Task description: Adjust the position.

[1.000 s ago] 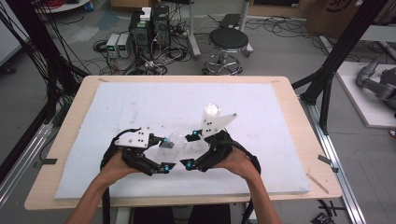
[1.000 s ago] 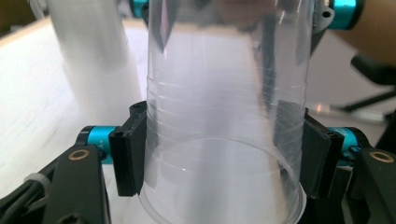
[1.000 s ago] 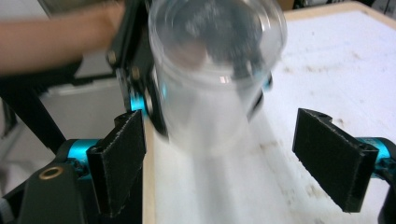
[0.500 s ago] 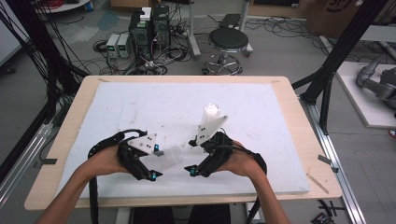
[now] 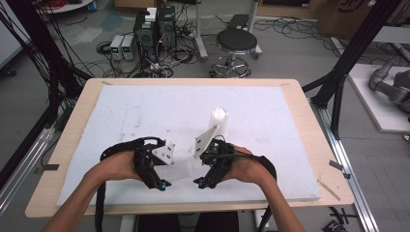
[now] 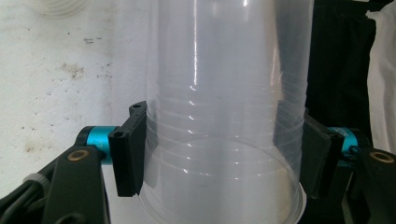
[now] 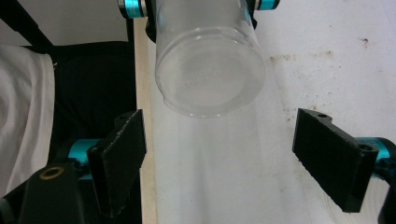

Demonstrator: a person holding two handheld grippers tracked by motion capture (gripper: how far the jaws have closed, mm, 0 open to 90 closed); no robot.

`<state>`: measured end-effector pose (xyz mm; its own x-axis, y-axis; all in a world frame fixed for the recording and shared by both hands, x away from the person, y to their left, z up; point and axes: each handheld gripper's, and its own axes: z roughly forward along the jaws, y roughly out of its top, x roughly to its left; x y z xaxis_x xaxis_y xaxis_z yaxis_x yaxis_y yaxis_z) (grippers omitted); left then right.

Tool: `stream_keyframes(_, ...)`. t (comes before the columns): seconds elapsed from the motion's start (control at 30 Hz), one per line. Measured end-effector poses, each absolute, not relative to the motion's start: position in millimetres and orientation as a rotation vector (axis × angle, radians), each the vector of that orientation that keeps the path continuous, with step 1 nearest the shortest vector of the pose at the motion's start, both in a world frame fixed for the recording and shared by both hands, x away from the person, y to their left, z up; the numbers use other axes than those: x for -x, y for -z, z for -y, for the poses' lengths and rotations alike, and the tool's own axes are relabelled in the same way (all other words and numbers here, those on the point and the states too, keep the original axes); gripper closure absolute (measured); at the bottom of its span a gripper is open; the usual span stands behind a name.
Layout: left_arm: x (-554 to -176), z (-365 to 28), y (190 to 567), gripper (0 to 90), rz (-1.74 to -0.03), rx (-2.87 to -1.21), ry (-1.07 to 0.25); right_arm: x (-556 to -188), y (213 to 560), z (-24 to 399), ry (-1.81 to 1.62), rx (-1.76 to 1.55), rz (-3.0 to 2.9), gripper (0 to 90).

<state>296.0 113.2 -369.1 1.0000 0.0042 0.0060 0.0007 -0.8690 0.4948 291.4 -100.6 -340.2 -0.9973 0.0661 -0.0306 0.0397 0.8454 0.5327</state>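
A light wooden table (image 5: 300, 104) carried a white foam board (image 5: 145, 108) that covered nearly all of its top, leaving a bare wood margin around the edges. The board's surface was marked with small dark specks and scuffs. An upside-down translucent plastic cup (image 5: 219, 121) stood directly on the board, just beyond the right gripper (image 5: 199, 182) and a little farther from the left gripper (image 5: 163, 186). A thin wooden stick (image 5: 328, 190) lay on the bare margin, well to the right of the right gripper.
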Motion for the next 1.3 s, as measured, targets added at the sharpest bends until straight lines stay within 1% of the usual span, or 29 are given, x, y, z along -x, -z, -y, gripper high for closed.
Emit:
stream_keyframes(0.63,-297.3,-94.8,369.0,31.0,0.029,-2.661,0.001,-288.4,343.1,89.1,-0.845,-0.038,-2.977,18.5)
stream_keyframes(0.7,-297.6,-94.4,368.8,31.0,0.031,-2.667,-0.004,-288.6,342.9,88.3,-0.844,-0.031,-2.984,23.5)
stream_keyframes(0.73,-297.7,-94.3,368.9,31.0,0.031,-2.667,-0.004,-288.5,342.9,88.2,-0.853,-0.033,-2.982,24.0)
stream_keyframes(0.93,-298.0,-93.9,369.6,31.1,0.035,-2.673,0.003,-288.7,342.9,88.2,-0.859,-0.04,-2.986,24.0)
stream_keyframes(1.07,-298.3,-93.8,370.0,31.2,0.035,-2.683,0.004,-289.5,343.6,87.6,-0.854,-0.036,-2.989,25.7)
stream_keyframes(1.2,-298.4,-93.8,370.4,31.2,0.031,-2.685,0.005,-289.9,344.0,86.8,-0.846,-0.019,-2.994,30.3)
stream_keyframes(1.23,-298.3,-93.6,370.3,31.2,0.033,-2.686,0.004,-290.3,343.8,86.9,-0.845,-0.02,-2.99,34.8)
stream_keyframes(1.3,-298.3,-93.1,370.6,31.2,0.038,-2.689,0.001,-290.6,343.9,86.9,-0.843,-0.018,-2.994,35.9)
